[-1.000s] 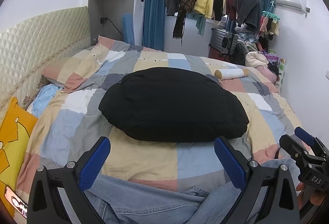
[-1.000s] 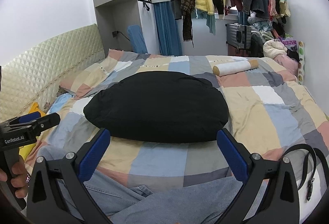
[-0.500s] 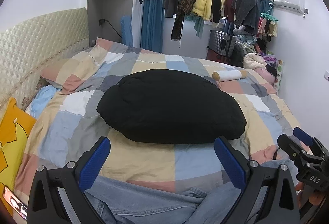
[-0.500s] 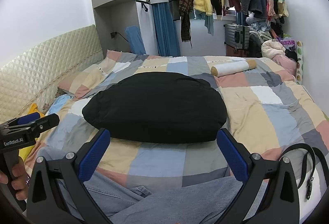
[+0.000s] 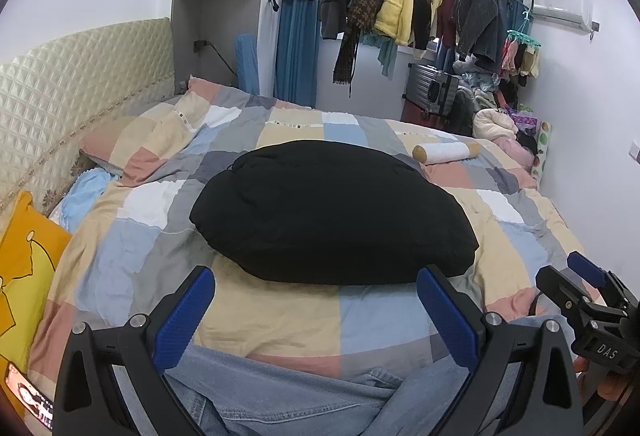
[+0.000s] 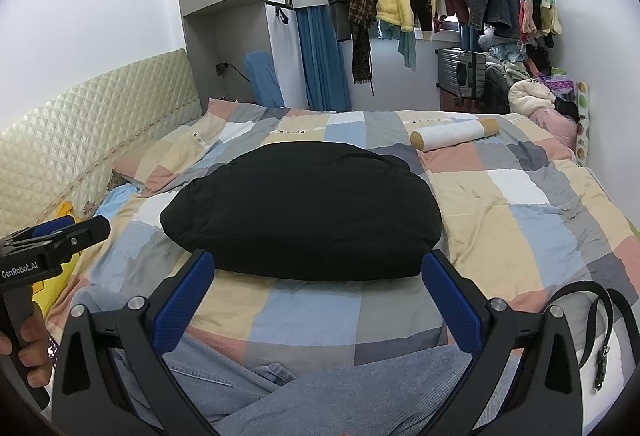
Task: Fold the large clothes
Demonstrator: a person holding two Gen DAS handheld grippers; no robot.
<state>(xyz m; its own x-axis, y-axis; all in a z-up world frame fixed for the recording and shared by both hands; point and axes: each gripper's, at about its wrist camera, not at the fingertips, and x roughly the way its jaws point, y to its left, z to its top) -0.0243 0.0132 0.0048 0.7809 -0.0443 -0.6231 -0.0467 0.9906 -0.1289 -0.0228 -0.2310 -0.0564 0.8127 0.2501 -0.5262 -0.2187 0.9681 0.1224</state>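
A folded black puffy garment [image 5: 332, 216] lies in the middle of the checked bedspread [image 5: 132, 256]; it also shows in the right wrist view [image 6: 304, 212]. Light blue jeans [image 5: 288, 392] lie at the near edge of the bed, under both grippers, and show in the right wrist view [image 6: 320, 392] too. My left gripper [image 5: 316, 312] is open and empty above the jeans. My right gripper [image 6: 318, 304] is open and empty above the jeans, to the right of the left one.
A white bolster [image 6: 456, 134] lies at the far right of the bed. A black belt [image 6: 600, 320] lies at the near right. A yellow cushion [image 5: 24, 276] sits at the left by the padded headboard [image 5: 72, 88]. Clothes hang on a rack [image 5: 420, 8] beyond the bed.
Both grippers have lifted and tilted up slightly, so the bed sits a little lower in view. Nothing was taken hold of.
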